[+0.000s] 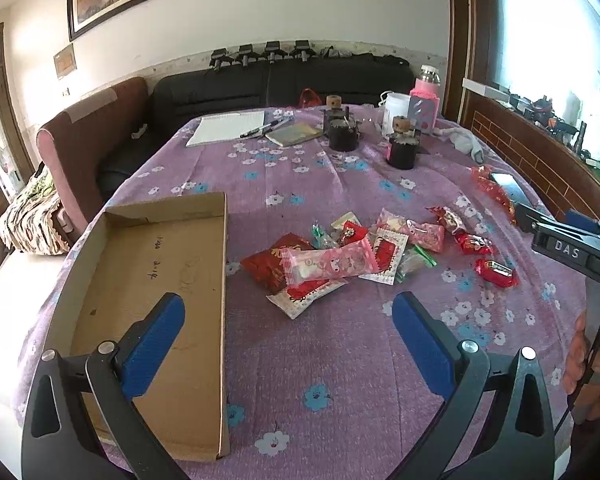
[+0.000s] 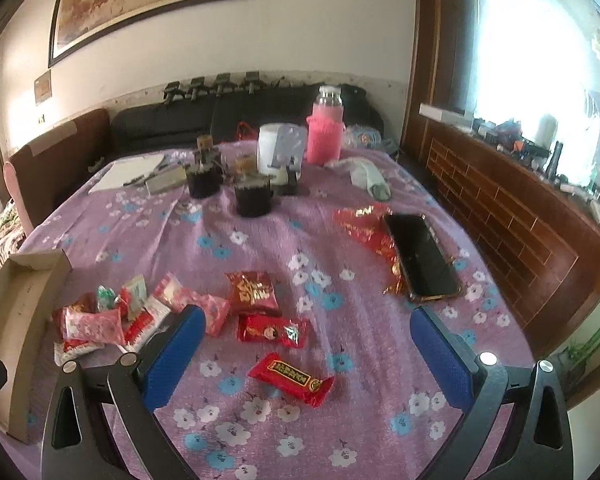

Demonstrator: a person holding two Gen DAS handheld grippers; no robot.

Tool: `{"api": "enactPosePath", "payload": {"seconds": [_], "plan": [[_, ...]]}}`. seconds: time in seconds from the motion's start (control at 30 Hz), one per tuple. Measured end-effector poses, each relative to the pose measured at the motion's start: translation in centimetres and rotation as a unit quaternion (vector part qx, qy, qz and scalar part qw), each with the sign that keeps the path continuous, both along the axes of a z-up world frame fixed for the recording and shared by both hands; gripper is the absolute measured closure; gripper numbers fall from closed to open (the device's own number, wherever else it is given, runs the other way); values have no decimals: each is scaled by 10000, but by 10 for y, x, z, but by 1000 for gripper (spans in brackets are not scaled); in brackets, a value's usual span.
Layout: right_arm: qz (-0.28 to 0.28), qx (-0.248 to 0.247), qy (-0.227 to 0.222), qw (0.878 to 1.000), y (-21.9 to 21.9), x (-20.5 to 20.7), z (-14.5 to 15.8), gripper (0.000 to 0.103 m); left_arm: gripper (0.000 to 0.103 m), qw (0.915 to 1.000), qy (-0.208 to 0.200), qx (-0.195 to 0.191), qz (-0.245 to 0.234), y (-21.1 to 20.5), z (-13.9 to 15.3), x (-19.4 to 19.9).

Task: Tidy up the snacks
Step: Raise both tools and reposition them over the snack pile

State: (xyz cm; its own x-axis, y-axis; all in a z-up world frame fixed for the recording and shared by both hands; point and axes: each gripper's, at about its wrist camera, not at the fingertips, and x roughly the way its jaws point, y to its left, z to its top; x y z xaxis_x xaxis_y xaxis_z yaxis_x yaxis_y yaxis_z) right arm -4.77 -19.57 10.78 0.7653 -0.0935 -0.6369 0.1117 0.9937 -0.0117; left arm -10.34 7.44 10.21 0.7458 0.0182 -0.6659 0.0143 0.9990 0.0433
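left gripper (image 1: 288,312): jaws spread wide, nothing between them, hovering over the cloth
right gripper (image 2: 308,332): jaws spread wide, holding nothing, also above the cloth; seen at the right edge of the left view too
box (image 1: 152,280): flat open cardboard tray, nothing in it; left jaw of the left gripper sits over its near right part; in the right view it lies far left of the left jaw
snack pile (image 1: 340,260): mixed red, pink and white wrappers heaped together, just ahead of the left gripper, between the jaw lines and slightly right; touching and overlapping each other
pink pack (image 1: 328,264): on top of the pile, lying across a red pack
red bar (image 2: 292,378): lies alone between the right gripper's jaws, close in
red packs (image 2: 272,328): two more just ahead of the bar, near the left jaw
phone (image 2: 420,258): dark, ahead of the right jaw, resting partly on a red foil wrapper (image 2: 360,224)
cloth (image 1: 320,360): purple, flowered, covers the table
far end: two dark cups (image 2: 252,198), pink bottle (image 2: 324,132), notepad (image 1: 228,126), all well beyond both grippers
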Motion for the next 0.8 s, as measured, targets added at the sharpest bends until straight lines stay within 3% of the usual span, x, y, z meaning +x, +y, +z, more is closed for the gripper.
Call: {"api": "enactPosePath", "payload": {"seconds": [0.17,0.33,0.5,0.7,0.77,0.8], "plan": [[-49,629,383,9973,-30,9,-19,2,0,9984,198,-517,60,21,4,18],[-52,1004,521,9936,-52,11,-33,4,0,9927,374,-1116,-255,31,10,42],[224,1177,730,9901,-48,20,-48,8,2,9907,534,-1093,-606,11,5,62],[472,903,1137,9883,-36,38,-71,8,16,9828,1086,-1102,-1012,-22,-16,88],[543,984,1256,9857,-34,41,-78,27,16,9809,1160,-1183,-1016,-26,-20,92],[570,957,1294,9853,-32,42,-80,30,16,9798,1194,-1242,-1015,-28,-22,94]]}}
